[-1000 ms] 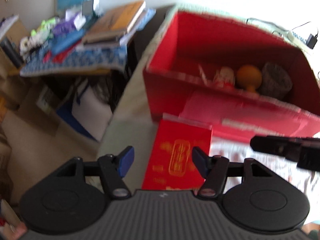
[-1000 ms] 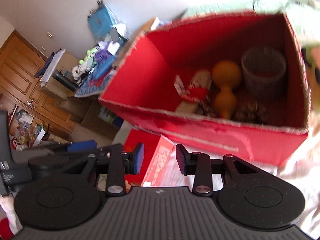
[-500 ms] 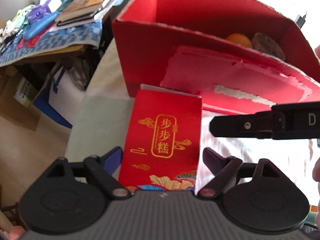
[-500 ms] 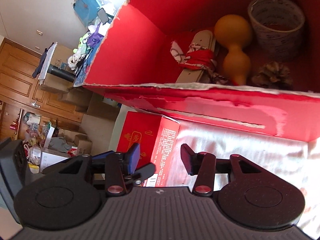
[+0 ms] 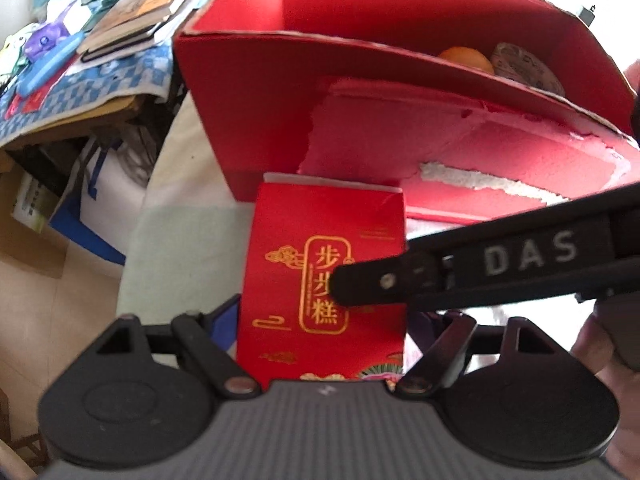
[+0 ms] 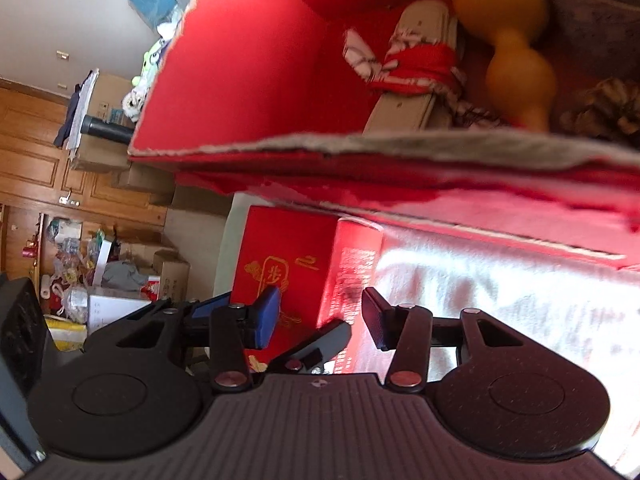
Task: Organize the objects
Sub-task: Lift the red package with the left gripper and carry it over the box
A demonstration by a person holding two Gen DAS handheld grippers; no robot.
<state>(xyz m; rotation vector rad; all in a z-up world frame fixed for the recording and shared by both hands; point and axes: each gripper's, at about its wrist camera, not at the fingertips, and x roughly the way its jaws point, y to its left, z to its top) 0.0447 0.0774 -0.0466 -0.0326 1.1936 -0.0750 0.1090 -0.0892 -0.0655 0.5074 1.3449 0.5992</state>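
1. Left wrist view: the left gripper (image 5: pixel 322 320) is right down on the small red box (image 5: pixel 324 264) now, much closer than a second ago. Its jaws are spread wide, one on each side of the box, not yet touching it as far as I can tell.
2. Same view: the small red box lies flat on the surface (image 5: pixel 180 248), its far end against the front wall of the big red carton (image 5: pixel 248 92). The right gripper's finger (image 5: pixel 460 276), marked DAS, has swung in across the box's right half; half a second ago it was beside the box only.
3. Right wrist view: the right gripper (image 6: pixel 320 316) has dropped low, and the carton rim (image 6: pixel 400 146) that sat well ahead now looms overhead. Jaws spread, holding nothing; the small red box (image 6: pixel 288 256) stands just ahead of the blue pad (image 6: pixel 266 316).
4. Same view: inside the carton, a yellow gourd (image 6: pixel 516 52), a ribbon-tied bundle (image 6: pixel 416 68), a pine cone (image 6: pixel 600 108) are already stowed.
5. My read: both tools have converged on the last loose item, so a two-handed pick looks close. The left finger tip (image 6: pixel 320 340) shows under the right jaws, so crowding is the risk.
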